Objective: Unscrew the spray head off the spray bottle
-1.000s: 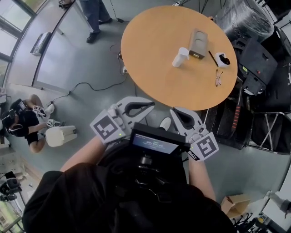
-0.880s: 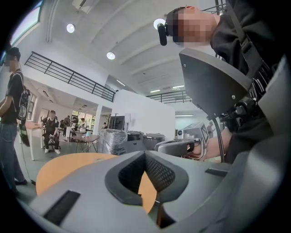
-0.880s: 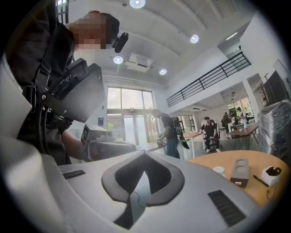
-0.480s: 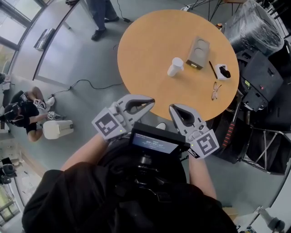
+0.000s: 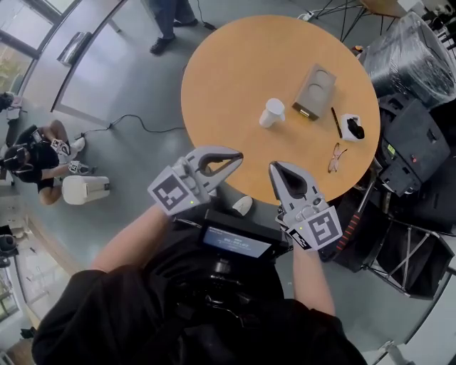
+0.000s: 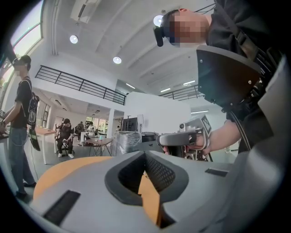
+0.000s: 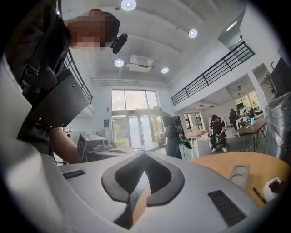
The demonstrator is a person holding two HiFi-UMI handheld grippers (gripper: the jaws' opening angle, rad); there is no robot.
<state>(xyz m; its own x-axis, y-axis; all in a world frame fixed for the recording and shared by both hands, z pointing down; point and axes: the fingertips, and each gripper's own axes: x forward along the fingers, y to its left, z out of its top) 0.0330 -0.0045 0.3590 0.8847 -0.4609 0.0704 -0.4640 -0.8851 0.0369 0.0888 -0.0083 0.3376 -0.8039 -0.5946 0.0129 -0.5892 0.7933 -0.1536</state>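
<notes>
A small white bottle [image 5: 272, 112] stands upright near the middle of the round wooden table [image 5: 228, 78]; its top is too small to make out. My left gripper [image 5: 239, 157] is shut and empty, with its tips over the table's near edge. Just right of it my right gripper [image 5: 273, 168] is also shut and empty, at the same edge. Both are well short of the bottle. In the left gripper view the closed jaws [image 6: 145, 157] point across the table [image 6: 63, 170], and the right gripper [image 6: 184, 138] shows beyond them. The bottle is not visible in either gripper view.
On the table lie a grey cup tray [image 5: 314, 90], a pen [image 5: 334, 121], a small white and black object [image 5: 351, 127] and glasses [image 5: 335, 157]. Black cases and a wrapped bundle [image 5: 417, 50] crowd the right side. A person [image 5: 32, 160] sits at the left, and another stands [image 5: 167, 21] beyond the table.
The table has come nearer in the head view. Both grippers have moved forward together to its near edge and have stayed shut.
</notes>
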